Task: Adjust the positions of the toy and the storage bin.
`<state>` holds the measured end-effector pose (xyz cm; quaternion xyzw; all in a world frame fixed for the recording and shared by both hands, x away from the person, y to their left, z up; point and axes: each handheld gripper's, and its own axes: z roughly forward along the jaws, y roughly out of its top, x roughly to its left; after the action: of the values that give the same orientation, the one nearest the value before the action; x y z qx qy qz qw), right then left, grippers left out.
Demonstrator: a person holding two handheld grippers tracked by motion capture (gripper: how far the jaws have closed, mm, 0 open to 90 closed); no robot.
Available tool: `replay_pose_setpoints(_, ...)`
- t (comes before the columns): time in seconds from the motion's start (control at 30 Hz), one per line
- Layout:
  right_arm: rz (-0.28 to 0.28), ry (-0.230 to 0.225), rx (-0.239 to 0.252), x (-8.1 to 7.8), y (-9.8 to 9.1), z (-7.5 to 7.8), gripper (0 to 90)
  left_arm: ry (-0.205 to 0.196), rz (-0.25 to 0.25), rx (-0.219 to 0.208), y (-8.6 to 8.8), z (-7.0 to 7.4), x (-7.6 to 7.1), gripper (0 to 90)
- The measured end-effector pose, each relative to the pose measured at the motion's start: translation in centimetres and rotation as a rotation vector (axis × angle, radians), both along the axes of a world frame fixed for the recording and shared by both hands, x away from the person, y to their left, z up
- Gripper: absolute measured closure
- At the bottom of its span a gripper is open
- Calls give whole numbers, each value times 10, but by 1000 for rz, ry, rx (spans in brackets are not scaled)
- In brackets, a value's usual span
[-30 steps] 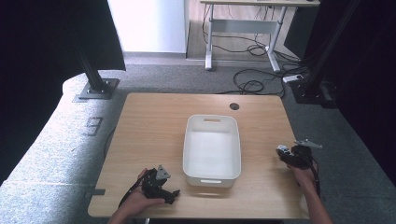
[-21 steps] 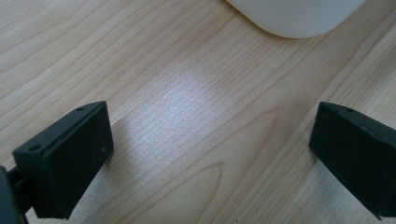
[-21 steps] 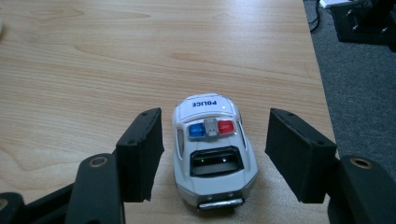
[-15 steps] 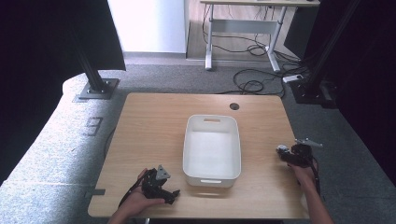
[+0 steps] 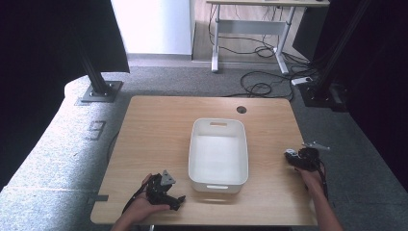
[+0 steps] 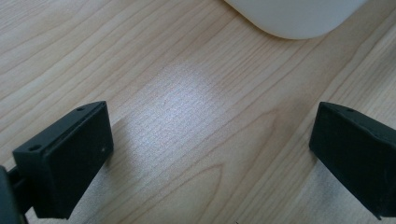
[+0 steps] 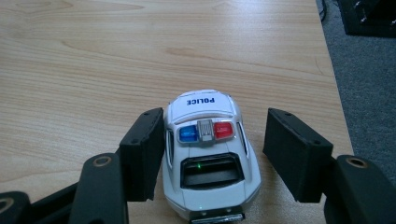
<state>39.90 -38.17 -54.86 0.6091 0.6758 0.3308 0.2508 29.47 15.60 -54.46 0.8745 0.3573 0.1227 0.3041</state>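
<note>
A white toy police car (image 7: 205, 154) with red and blue roof lights stands on the wooden table (image 5: 159, 130) near its right edge. My right gripper (image 7: 217, 140) straddles it from behind. The left jaw sits against the car's side and the right jaw stands off with a gap, so the gripper is open. From above, that gripper (image 5: 294, 159) and the car (image 5: 289, 154) show right of the white bin (image 5: 193, 159). My left gripper (image 6: 210, 140) is open over bare wood by the bin's near left corner (image 6: 289, 18), and shows from above as well (image 5: 177, 198).
The bin is empty and sits mid-table. A round cable hole (image 5: 241, 109) lies near the far edge. The table's right edge (image 7: 334, 84) drops to grey carpet just beside the car. Black stands and cables are on the floor beyond the table.
</note>
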Motion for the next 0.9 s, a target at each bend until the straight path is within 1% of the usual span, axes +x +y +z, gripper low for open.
replay_pose_setpoints(0.03, -1, 8, -1, 1, 0, 0, 384, -1, 0, -1, 0, 0, 0, 0)
replay_pose_setpoints(0.07, 0, 6, -10, 2, 1, 1, 388, 0, 0, -1, 0, 0, 0, 0)
replay_pose_setpoints(0.17, 5, 5, -13, 5, 5, 1, 406, -1, 0, -1, 0, 0, 0, 0)
replay_pose_setpoints(0.23, 7, 14, -33, 6, 9, -1, 439, -1, 1, -1, 0, 0, 0, 0)
replay_pose_setpoints(0.3, 1, 11, -58, 7, 11, -2, 465, -1, 1, -1, 0, 0, 0, 0)
replay_pose_setpoints(0.4, 3, 17, -40, 6, 9, -1, 468, -1, 1, -1, 0, 0, 0, 0)
replay_pose_setpoints(0.7, 6, 17, -22, 4, 5, -2, 442, -1, 1, -2, 0, 0, 0, 0)
replay_pose_setpoints(0.77, 10, 17, -22, 4, 5, -1, 489, -1, 1, -2, 0, 0, 0, 0)
replay_pose_setpoints(0.9, 5, 30, -36, 4, 7, 0, 498, -1, 2, -2, 0, 0, 0, 0)
